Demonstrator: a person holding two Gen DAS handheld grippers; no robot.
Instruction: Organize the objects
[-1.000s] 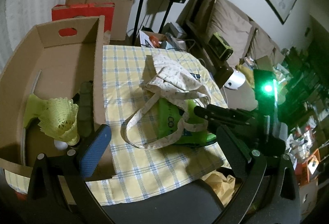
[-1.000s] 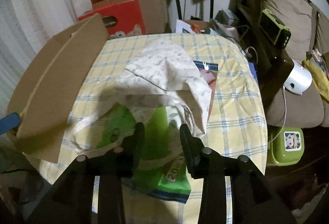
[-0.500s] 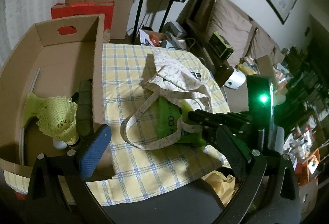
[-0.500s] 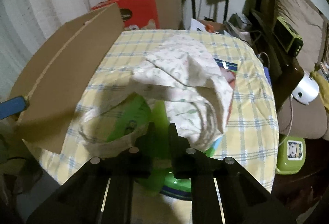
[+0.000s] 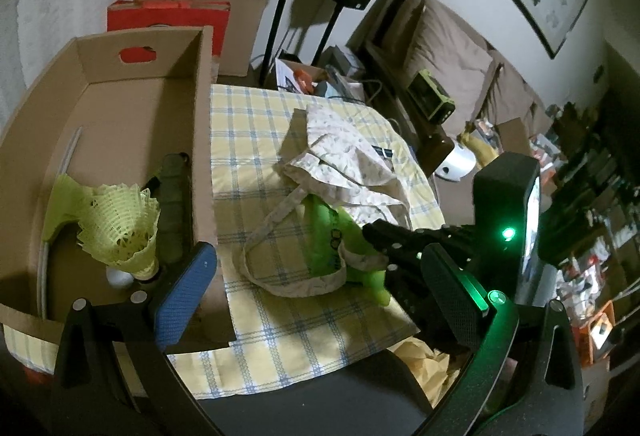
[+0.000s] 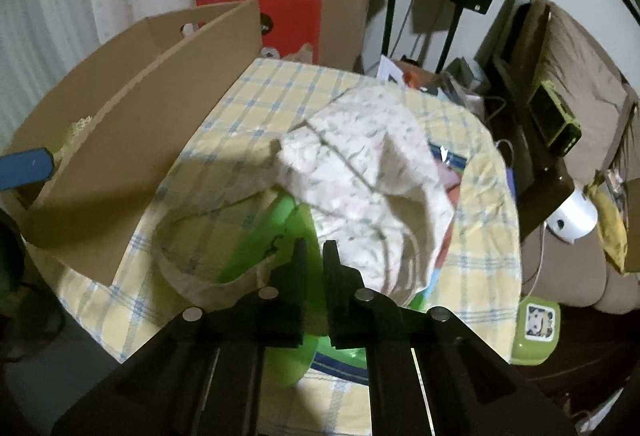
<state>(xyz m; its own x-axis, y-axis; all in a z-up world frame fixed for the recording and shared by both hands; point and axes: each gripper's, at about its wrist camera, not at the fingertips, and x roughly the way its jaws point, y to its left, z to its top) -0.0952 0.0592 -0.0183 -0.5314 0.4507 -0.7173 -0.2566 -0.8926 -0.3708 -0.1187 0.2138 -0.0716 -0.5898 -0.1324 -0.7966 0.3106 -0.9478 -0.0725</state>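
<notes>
Green package [image 6: 276, 236] under floral tote bag [image 6: 372, 172], beside cardboard box [image 5: 132, 124].

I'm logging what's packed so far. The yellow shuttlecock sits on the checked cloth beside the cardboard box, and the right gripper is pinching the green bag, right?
Not quite: the yellow shuttlecock sits inside the cardboard box, per the left wrist view. The right gripper is pinching the green bag.

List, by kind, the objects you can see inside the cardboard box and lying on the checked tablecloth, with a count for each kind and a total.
Yellow-green shuttlecocks in the cardboard box: 1 nested stack, number hidden
White ball: 1
Dark green grip handle: 1
Floral cloth bag on the checked tablecloth: 1
Green plastic packet: 1
Total: 5 items, the stack counted once
</notes>
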